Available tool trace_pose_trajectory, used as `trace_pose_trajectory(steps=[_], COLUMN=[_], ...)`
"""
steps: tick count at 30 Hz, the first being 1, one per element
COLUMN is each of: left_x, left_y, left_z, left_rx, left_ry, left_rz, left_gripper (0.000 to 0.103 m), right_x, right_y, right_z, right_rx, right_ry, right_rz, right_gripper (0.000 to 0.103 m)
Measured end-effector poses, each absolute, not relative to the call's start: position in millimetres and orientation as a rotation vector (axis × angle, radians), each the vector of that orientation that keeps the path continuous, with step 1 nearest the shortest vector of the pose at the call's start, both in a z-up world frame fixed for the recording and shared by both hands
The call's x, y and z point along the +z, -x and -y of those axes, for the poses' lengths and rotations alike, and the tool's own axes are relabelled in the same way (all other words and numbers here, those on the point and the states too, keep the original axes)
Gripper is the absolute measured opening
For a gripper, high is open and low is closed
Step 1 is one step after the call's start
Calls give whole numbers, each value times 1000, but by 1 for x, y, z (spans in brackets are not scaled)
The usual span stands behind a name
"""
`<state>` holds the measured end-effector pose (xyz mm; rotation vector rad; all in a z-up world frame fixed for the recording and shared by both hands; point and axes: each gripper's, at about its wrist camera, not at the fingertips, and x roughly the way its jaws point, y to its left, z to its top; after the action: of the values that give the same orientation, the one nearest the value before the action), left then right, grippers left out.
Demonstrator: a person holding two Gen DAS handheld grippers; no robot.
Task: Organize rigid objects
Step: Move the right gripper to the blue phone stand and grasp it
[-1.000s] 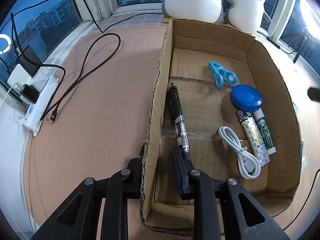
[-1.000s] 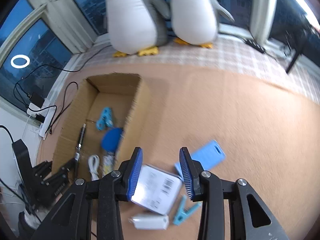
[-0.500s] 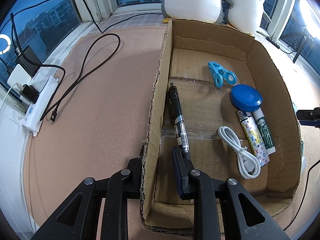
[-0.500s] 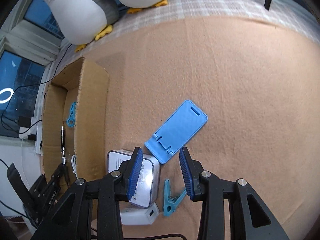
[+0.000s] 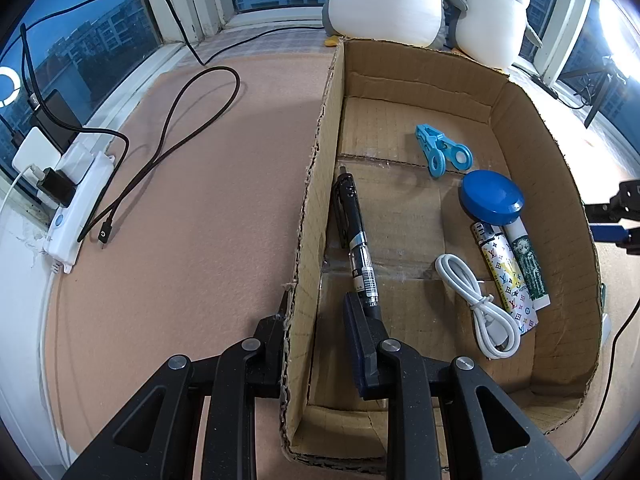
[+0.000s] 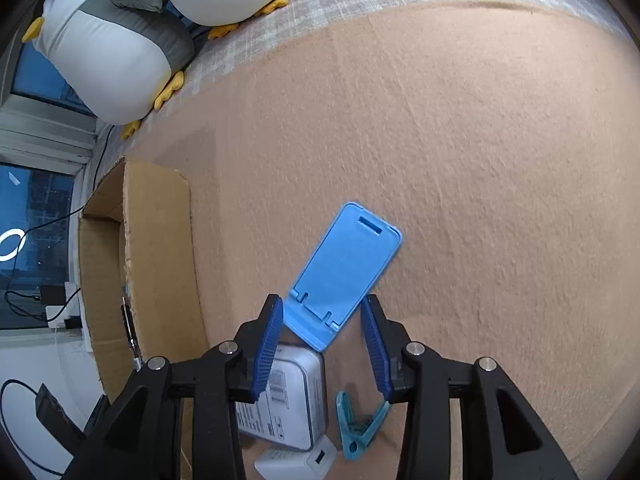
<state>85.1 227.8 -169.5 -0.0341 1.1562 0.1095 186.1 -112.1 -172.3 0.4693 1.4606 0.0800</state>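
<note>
The cardboard box (image 5: 532, 184) is sitting on the mat, its left wall clamped by the left gripper (image 5: 314, 344), probably to steady it. Just beside it, the right gripper (image 6: 322, 346), jaws apart and empty, is straddling the blue phone stand (image 6: 344, 272), presumably next.

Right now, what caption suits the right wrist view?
Open right hand-held gripper poised over a blue phone stand on the mat.

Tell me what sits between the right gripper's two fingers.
In the right wrist view, the near end of the blue phone stand lies between the open right gripper fingers, untouched. A white box sits just below it.
</note>
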Motion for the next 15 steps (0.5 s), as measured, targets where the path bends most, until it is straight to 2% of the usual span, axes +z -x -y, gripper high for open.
trace_pose_trajectory(steps=[5, 15], left_x=[-170, -170], left_y=[-85, -87], left_z=[-227, -225], left_rx=[109, 108], left_ry=[36, 44], left_rz=[-1156, -1155], left_gripper=[24, 24], right_x=[-170, -168], right_y=[-199, -217], right_z=[108, 62], right_rx=[54, 52], right_ry=[-419, 2], right_rz=[-1447, -1436], right_gripper=[38, 38])
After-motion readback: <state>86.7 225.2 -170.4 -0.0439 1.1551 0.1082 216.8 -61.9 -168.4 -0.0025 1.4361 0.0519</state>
